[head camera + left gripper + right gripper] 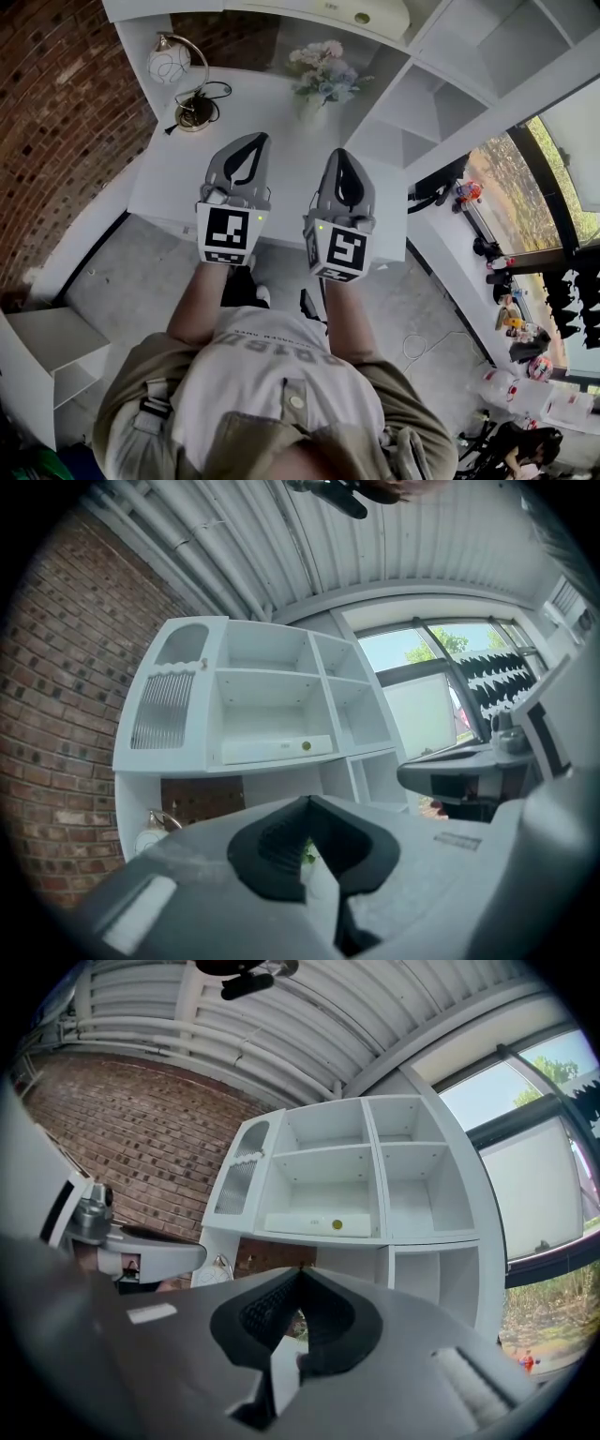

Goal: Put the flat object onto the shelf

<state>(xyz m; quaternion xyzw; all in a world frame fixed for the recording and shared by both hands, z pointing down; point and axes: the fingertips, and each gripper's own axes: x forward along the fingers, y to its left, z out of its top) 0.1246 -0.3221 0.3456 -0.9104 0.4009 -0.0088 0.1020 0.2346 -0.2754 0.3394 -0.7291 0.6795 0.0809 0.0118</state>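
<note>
Nearest the head camera is the person's shirt (281, 375). Past it we see the left gripper (255, 142) and right gripper (339, 156) held side by side over the near edge of the white desk (178, 178), both with jaws closed tip to tip and nothing between them. The flat box (277, 749) already lies on the shelf (267, 671), in the wide middle compartment, well apart from both grippers; a lamp (173, 66) and flowers (321, 70) stand at the desk's back.
</note>
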